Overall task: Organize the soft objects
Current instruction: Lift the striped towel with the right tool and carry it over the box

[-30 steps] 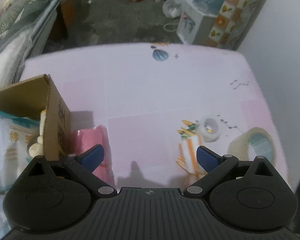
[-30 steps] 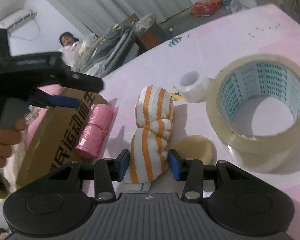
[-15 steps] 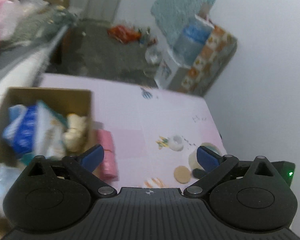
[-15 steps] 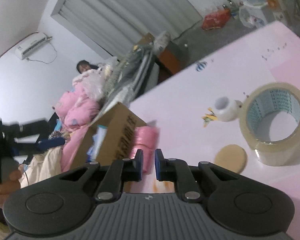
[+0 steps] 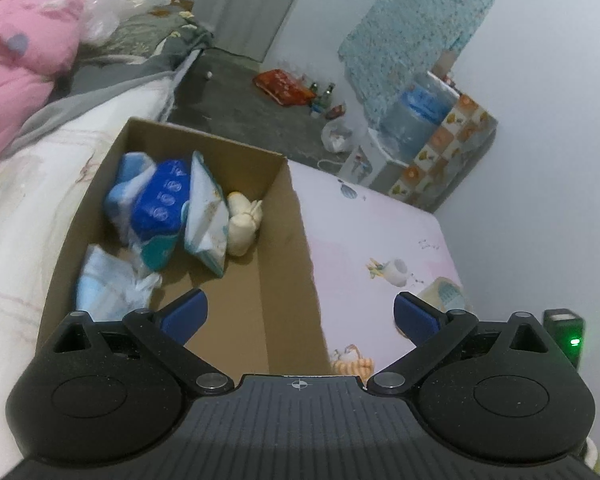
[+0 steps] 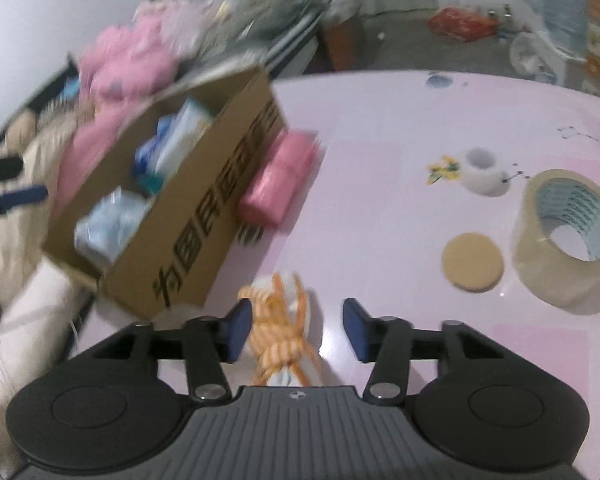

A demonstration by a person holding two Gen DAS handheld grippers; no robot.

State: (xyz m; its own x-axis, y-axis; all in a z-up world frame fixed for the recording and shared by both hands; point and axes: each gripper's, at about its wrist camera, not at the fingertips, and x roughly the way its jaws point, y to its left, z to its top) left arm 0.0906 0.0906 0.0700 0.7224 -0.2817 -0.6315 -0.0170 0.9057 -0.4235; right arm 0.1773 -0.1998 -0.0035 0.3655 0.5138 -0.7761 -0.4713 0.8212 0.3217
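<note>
Your landmark is the cardboard box point(image 6: 188, 208), open-topped on the pink table point(image 6: 380, 128) w/ a bed point(image 5: 60, 152) along its far side; inside it sit a blue tissue pack point(image 5: 160, 200), a white wipes pack point(image 5: 206, 216), a cream plush point(image 5: 244, 220) and crumpled white-blue bags point(image 5: 108, 284). Right of the box, well apart, stands a big roll of clear tape point(image 6: 564, 240), then a small white tape roll point(image 6: 484, 170) beyond it and a round tan pad point(image 6: 472, 262) between tape and box. A pink roll point(image 6: 280, 184) lies touching the box's right wall. Your left gripper point(image 5: 300, 314) hangs over the box's near right wall, tongs spread wide, nothing in them. Your right gripper point(image 6: 296, 330) has tongs spread too; the orange-striped cloth point(image 6: 280, 336) lies between them near the box's front corner, against the left pad, clear of the right one. View's blurry, so actual contact is uncertain.
</note>
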